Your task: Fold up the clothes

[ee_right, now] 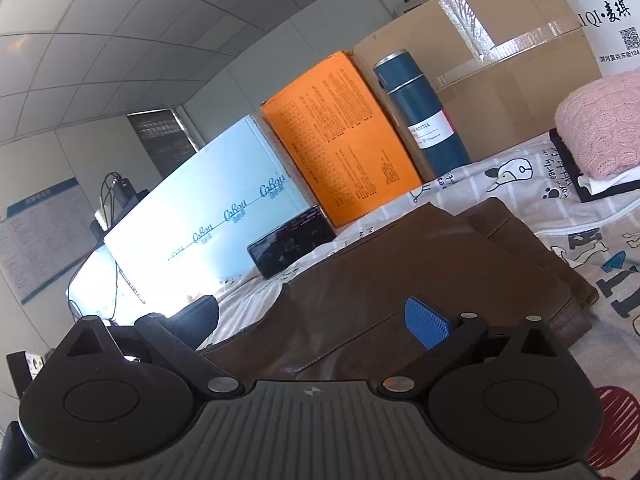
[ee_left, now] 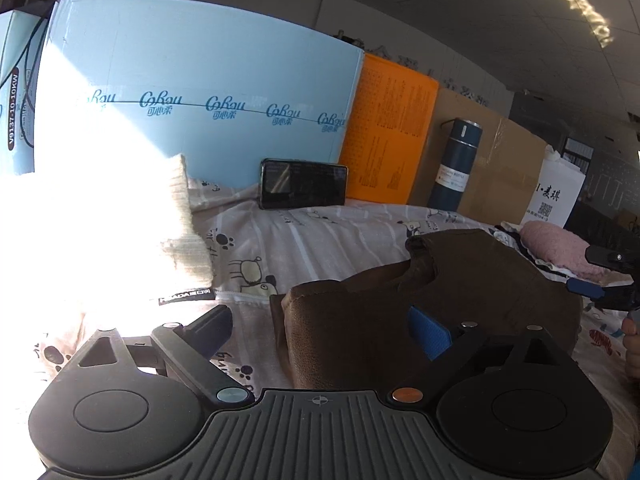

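Note:
A brown garment (ee_left: 460, 280) lies partly folded and bunched on the patterned bed sheet (ee_left: 320, 232). My left gripper (ee_left: 320, 330) is open, its fingers spread wide; the garment's near left corner sits between them, against the blue-padded right finger (ee_left: 430, 332). In the right wrist view the same brown garment (ee_right: 400, 264) spreads flat beneath my right gripper (ee_right: 312, 320), which is also open and wide over the near edge. That right gripper (ee_left: 600, 280) also shows at the far right of the left wrist view, with part of a hand (ee_left: 632, 344) below it.
A cream knit garment (ee_left: 180, 216) lies left in glaring sunlight. A folded pink knit (ee_right: 604, 128) rests on a dark item at right. Along the back stand a light blue box (ee_left: 200, 92), a phone (ee_left: 303, 189), an orange box (ee_left: 388, 132), a blue bottle (ee_left: 456, 164) and cardboard boxes (ee_right: 500, 60).

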The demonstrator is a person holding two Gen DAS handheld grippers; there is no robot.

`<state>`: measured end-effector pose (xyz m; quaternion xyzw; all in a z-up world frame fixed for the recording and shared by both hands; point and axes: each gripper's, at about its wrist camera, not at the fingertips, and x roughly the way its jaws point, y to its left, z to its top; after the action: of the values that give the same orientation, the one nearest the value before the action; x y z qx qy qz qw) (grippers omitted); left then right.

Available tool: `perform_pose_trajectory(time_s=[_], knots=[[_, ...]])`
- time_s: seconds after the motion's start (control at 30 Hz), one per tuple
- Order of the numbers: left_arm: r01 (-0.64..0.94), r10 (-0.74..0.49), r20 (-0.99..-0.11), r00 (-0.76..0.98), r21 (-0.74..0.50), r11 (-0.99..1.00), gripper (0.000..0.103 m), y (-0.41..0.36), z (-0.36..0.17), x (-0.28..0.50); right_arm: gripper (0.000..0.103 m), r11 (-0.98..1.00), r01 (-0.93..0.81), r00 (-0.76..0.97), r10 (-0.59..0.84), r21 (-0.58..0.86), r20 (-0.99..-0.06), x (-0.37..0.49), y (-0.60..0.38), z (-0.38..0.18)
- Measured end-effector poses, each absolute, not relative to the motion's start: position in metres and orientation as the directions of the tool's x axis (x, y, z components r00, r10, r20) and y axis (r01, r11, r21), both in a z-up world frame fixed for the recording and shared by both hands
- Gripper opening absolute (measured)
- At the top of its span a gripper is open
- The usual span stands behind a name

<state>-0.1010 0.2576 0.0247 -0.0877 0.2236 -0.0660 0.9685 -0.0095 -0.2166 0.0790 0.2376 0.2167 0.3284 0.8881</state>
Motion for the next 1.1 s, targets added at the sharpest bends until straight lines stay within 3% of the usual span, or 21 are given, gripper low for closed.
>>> perform_pose_trajectory(time_s=[0.13, 0.27, 0.37, 0.43, 0.53, 0.6, 0.7, 1.1], knots=[[0.205, -0.249, -0.466, 0.849, -0.144, 0.968, 0.101, 0.233, 0.024, -0.085, 0.100, 0.663, -0.462, 0.678, 0.692, 0.589, -0.247, -0.003, -0.217, 0.067], [0.165, -0.197, -0.527, 0.827, -0.107, 0.980, 0.097, 0.220, 0.016, -0.068, 0.101, 0.677, -0.440, 0.683, 0.679, 0.591, -0.269, 0.002, -0.218, 0.061], [0.160, -0.168, -0.551, 0.817, -0.063, 0.985, 0.073, 0.209, 0.013, -0.067, 0.101, 0.679, -0.413, 0.688, 0.669, 0.607, -0.280, 0.006, -0.221, 0.057], [0.173, -0.167, -0.557, 0.814, -0.042, 0.984, 0.037, 0.200, 0.013, -0.069, 0.101, 0.670, -0.408, 0.683, 0.674, 0.620, -0.279, 0.007, -0.223, 0.056], [0.202, -0.163, -0.513, 0.843, 0.020, 0.979, 0.016, 0.185, 0.020, -0.083, 0.102, 0.672, -0.409, 0.681, 0.675, 0.617, -0.284, 0.007, -0.221, 0.055], [0.258, -0.202, -0.455, 0.867, 0.066, 0.964, 0.009, 0.171, 0.025, -0.101, 0.102, 0.668, -0.414, 0.676, 0.681, 0.618, -0.283, 0.007, -0.221, 0.056], [0.362, -0.290, -0.377, 0.880, 0.135, 0.922, 0.009, 0.149, 0.031, -0.131, 0.102, 0.627, -0.435, 0.637, 0.722, 0.646, -0.272, 0.009, -0.219, 0.060], [0.488, -0.313, -0.424, 0.850, 0.406, 0.773, 0.008, 0.092, 0.008, -0.183, 0.103, 0.472, -0.358, 0.481, 0.833, 0.806, -0.274, 0.069, -0.165, 0.099]])
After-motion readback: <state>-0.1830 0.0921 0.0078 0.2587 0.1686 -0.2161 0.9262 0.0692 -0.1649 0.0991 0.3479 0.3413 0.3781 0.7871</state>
